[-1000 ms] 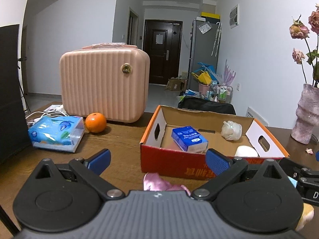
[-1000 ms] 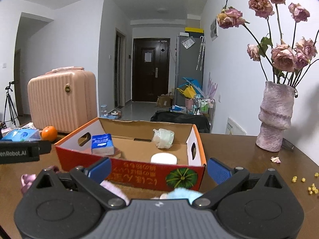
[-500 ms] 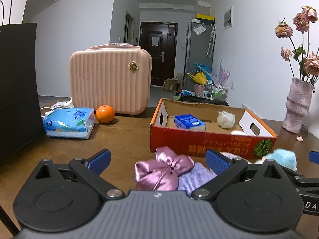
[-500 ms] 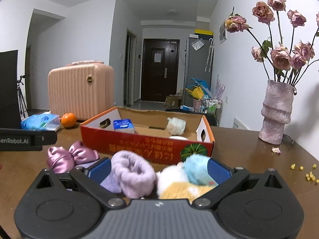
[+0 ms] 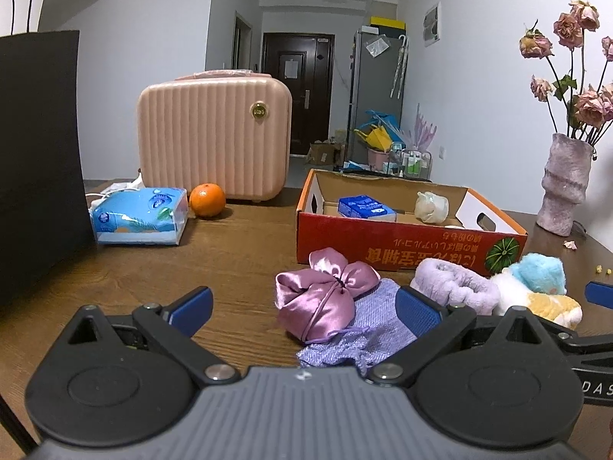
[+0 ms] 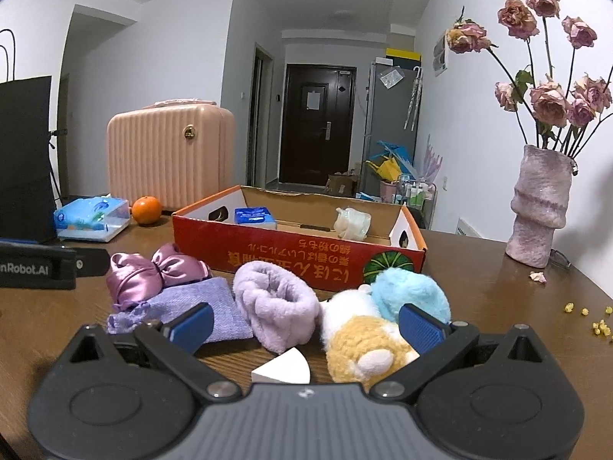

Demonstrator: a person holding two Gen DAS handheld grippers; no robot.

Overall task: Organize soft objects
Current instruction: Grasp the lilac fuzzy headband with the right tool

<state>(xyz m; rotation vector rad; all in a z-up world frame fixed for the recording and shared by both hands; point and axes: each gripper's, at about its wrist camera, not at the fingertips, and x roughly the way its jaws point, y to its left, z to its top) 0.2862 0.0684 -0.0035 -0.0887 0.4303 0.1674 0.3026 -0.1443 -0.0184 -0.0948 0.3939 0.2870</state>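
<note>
Right wrist view: right gripper (image 6: pixel 304 324) & left gripper (image 5: pixel 302 308) both gaping, empty, w/ fluffy lilac band (image 6: pixel 276 301) and plush toy (image 6: pixel 379 326) crowded between right fingers, so closing prob snags both.

Both tongs, left (image 5: pixel 302 312) and right (image 6: pixel 304 324), have black linkage arms, silver pivot screws, blue finger pads (image 6: pixel 191 326) and grey ribbed bodies at 6 o'clock.
</note>
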